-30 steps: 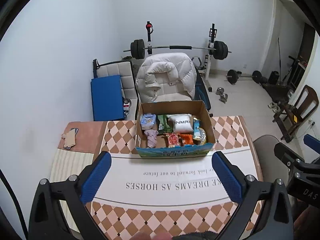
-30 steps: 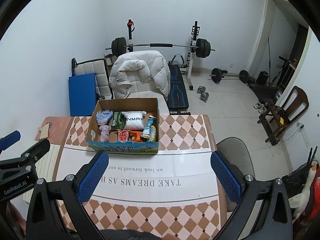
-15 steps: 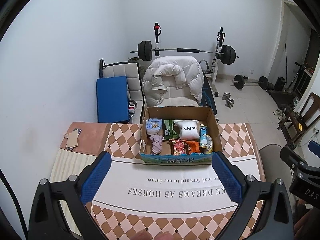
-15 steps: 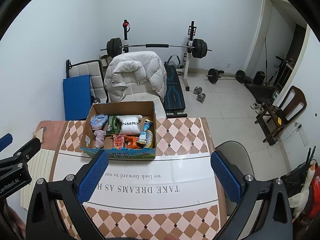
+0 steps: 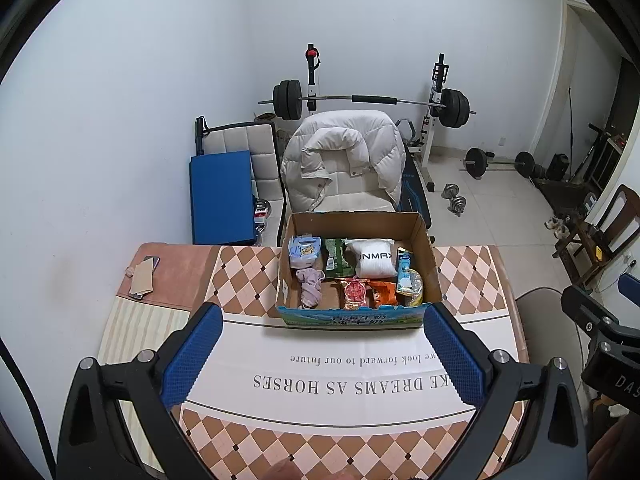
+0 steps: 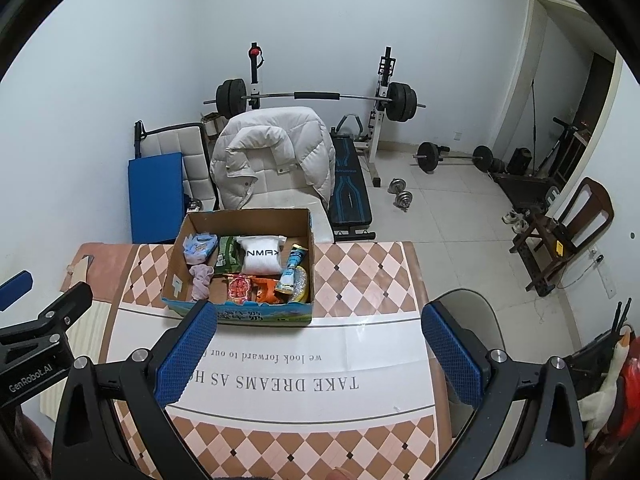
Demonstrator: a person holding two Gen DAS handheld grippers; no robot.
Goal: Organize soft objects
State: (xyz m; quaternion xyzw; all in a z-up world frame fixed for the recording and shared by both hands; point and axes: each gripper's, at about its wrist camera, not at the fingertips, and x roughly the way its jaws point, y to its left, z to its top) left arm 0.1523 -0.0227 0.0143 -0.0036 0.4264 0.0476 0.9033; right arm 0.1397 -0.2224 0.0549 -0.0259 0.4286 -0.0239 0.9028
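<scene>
The left gripper (image 5: 322,354) is held with its blue-padded fingers (image 5: 191,356) spread wide, and nothing is gripped or touched between them. It is poised above the near part of the table (image 5: 248,288), over a white printed cloth (image 5: 340,376). The right gripper (image 6: 320,350) is likewise spread wide and carries nothing; its left pad (image 6: 187,354) is seen in front of the near left corner of the cardboard box (image 6: 248,314), though contact cannot be judged from this view. Part of the right gripper is caught at the right edge of the left wrist view, and part of the left gripper at the left edge of the right wrist view.

The cardboard box is set on the table just beyond the cloth, open at the top. Inside it, a white pouch (image 5: 374,258) is placed at the back, with a green packet (image 5: 336,258) and a pale blue pack (image 5: 305,249) to its left. A pinkish cloth bundle (image 5: 311,287) lies in the front left part, a red snack packet (image 5: 354,294) and an orange packet (image 5: 383,294) along the front, and a blue tube (image 5: 404,272) leans at the right side.

A phone under a cardboard scrap (image 5: 142,278) is seen on the table's far left corner. Behind the table, a chair draped with a white puffer jacket (image 5: 344,160) and a barbell rack (image 5: 368,100) are visible.
</scene>
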